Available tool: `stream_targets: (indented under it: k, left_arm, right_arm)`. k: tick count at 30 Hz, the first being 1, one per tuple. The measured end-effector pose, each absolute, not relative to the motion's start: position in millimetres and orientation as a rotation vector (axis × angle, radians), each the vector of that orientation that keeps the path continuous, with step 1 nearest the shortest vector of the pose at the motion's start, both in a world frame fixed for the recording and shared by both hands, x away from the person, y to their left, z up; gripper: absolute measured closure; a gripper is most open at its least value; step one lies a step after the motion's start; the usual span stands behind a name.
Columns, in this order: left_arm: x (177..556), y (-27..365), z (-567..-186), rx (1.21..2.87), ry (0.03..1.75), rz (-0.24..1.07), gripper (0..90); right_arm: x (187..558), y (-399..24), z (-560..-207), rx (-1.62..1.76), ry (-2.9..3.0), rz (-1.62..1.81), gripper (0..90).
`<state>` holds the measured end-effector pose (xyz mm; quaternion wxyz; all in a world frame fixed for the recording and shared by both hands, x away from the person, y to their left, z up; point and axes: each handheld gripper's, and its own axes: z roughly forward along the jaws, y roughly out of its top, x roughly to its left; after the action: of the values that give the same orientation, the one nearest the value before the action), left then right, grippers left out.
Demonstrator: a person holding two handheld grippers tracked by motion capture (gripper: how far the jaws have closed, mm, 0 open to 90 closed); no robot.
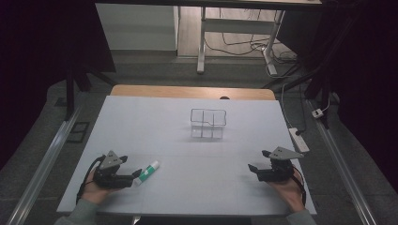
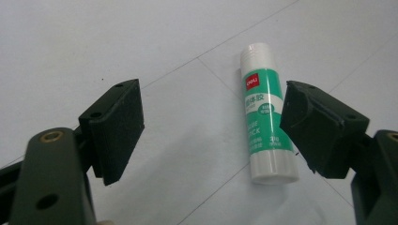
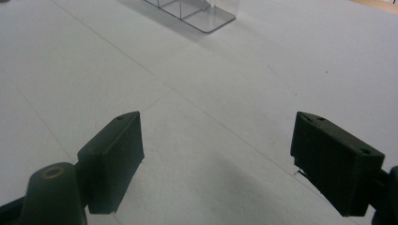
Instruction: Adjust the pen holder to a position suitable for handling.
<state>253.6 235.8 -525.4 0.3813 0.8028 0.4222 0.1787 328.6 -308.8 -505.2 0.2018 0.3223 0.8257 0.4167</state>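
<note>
The glue stick [image 2: 266, 117] lies on its side on the desk [image 1: 187, 187], near its front left edge; its green-and-white label carries a small red logo patch, some Chinese characters and the words "GLUE STICK", though the finer print looks too blurred to read; its white cap points away from the left claw [image 2: 213, 126], which is released, jaws spread wide, with the stick lying just inside the right-hand jaw and seemingly not gripped; in the high view the left claw [image 1: 133, 177] sits right at the stick's [image 1: 149, 171] near end; the right claw [image 1: 252, 169] is released too, jaws apart over bare desk near the front right, well apart from the stick; a clear divided organiser [image 1: 208, 123] stands alone near the middle of the desk, farther back; a white sheet with faint seams covers the desk, a strip of wood showing at its far edge; beyond lie a dim grey floor, white table legs [image 1: 202, 42], loose cables and a power strip [image 1: 299, 139].
</note>
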Motion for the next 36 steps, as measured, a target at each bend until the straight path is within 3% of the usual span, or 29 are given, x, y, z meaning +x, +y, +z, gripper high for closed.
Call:
stream_targets:
  k: [36]
  left_arm:
    - [251.6,235.5,-526.1,2.051,1.079,0.462,21.5]
  right_arm:
    - [373.6,-273.1,-497.1,0.927,2.317,1.163,20.2]
